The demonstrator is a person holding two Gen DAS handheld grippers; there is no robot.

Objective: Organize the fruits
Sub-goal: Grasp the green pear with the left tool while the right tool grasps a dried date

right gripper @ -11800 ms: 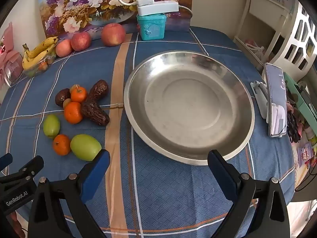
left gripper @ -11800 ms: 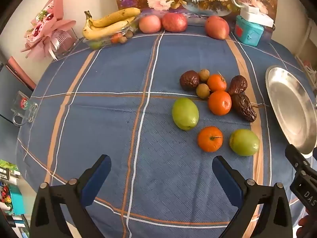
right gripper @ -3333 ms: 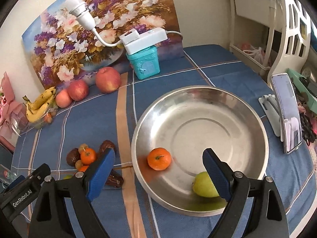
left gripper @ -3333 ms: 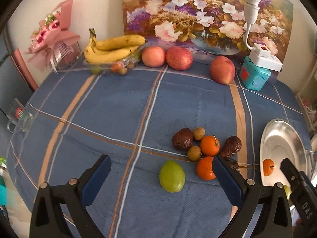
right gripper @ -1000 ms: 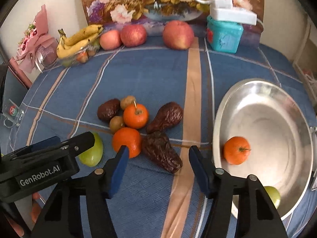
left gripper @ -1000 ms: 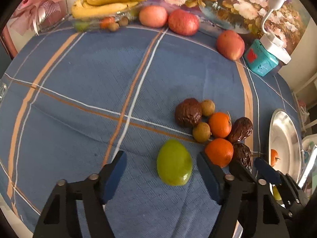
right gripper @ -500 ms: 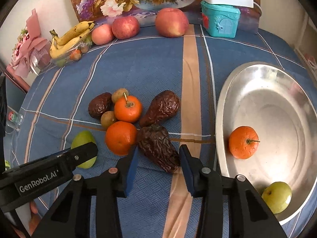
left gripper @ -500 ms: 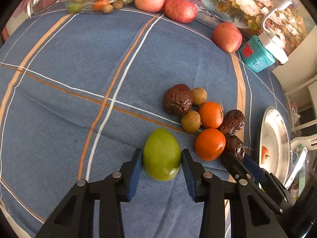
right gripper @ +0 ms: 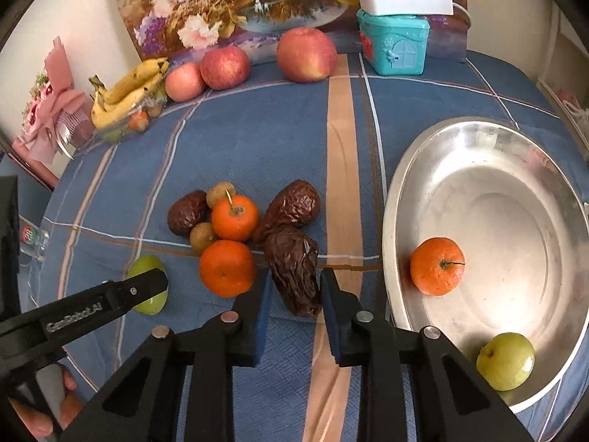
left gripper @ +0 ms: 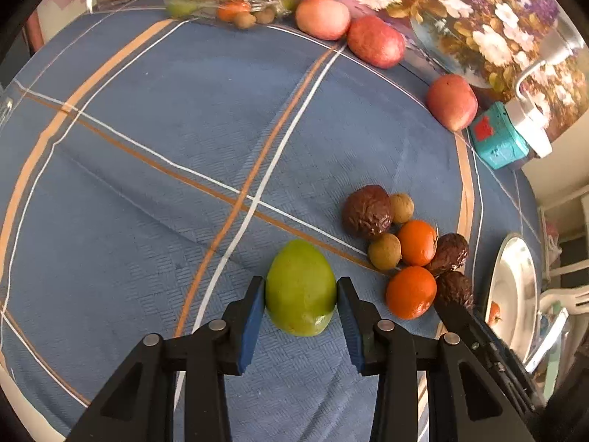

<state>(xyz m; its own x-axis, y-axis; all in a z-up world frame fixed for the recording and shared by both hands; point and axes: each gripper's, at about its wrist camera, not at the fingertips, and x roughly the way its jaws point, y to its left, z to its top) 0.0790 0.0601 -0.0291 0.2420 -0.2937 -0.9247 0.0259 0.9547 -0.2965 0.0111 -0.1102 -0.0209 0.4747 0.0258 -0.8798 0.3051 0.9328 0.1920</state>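
Left of the steel plate (right gripper: 397,191), on the blue plaid desk (left gripper: 184,147), your left tool (left gripper: 300,296) is clamped on the green mango (left gripper: 300,287). Nearer the plate, past two tangerines (right gripper: 227,268) and small brown fruits, your right tool (right gripper: 294,287) has closed on the wrinkled dark fruit (right gripper: 294,272). Inside the plate lie a tangerine (right gripper: 437,266) and a green fruit (right gripper: 505,361).

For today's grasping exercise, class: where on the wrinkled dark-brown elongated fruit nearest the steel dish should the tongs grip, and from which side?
Grip the wrinkled dark-brown elongated fruit across its narrow middle, coming from above at its free near end. It lies lengthwise along the right tongs, so the pads meet its long flanks; other fruit crowds its far end.
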